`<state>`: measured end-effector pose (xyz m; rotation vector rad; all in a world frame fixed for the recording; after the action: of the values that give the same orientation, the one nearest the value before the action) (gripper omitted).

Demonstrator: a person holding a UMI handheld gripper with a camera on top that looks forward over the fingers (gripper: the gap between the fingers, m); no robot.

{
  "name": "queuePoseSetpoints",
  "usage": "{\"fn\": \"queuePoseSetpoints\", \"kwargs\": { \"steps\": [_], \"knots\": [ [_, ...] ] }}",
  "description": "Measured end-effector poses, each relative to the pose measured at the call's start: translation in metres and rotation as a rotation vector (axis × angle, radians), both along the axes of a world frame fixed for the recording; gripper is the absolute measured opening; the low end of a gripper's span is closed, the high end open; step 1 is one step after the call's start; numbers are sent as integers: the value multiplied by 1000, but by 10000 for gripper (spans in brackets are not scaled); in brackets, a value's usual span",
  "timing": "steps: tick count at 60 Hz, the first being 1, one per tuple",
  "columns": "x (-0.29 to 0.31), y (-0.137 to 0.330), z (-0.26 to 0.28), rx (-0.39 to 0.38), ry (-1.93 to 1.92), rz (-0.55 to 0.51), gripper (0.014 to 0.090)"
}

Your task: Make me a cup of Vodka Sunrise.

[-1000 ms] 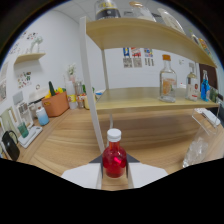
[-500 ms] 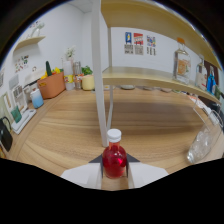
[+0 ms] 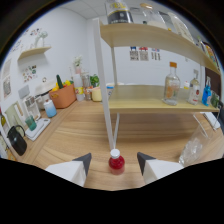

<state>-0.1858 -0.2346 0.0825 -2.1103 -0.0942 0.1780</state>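
I see a red bottle (image 3: 116, 163) with a white cap standing on the light wooden counter (image 3: 150, 137). Left of it sits an orange basket (image 3: 63, 96); nearer, a black, possibly kettle-like object (image 3: 17, 141). Right, a blue bottle (image 3: 207, 92).

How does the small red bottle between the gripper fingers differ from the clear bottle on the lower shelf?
The small red bottle is squat, filled with red liquid and has a white cap; the clear bottle is taller, looks colourless and has an orange-brown top. The red bottle stands on the wooden counter between the open fingers of the gripper, with gaps at both sides; the clear bottle stands on the lower shelf, well beyond them. Both are upright.
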Motion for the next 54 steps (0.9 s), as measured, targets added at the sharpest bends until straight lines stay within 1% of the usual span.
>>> {"fn": "queuePoseSetpoints", "kwargs": {
  "steps": [5, 10, 15, 21, 27, 34, 39, 44, 54],
  "knots": [
    [9, -13, 35, 46, 8, -1, 855],
    [25, -28, 70, 110, -4, 2, 856],
    [49, -47, 91, 139, -41, -14, 864],
    [87, -67, 102, 141, -65, -42, 863],
    [127, -85, 100, 140, -74, -78, 863],
    [174, -102, 88, 109, -99, -117, 858],
    [204, -109, 90, 96, -111, -147, 858],
    [227, -108, 106, 114, -107, -169, 862],
    [273, -90, 171, 202, -88, -200, 865]
  ]
}}
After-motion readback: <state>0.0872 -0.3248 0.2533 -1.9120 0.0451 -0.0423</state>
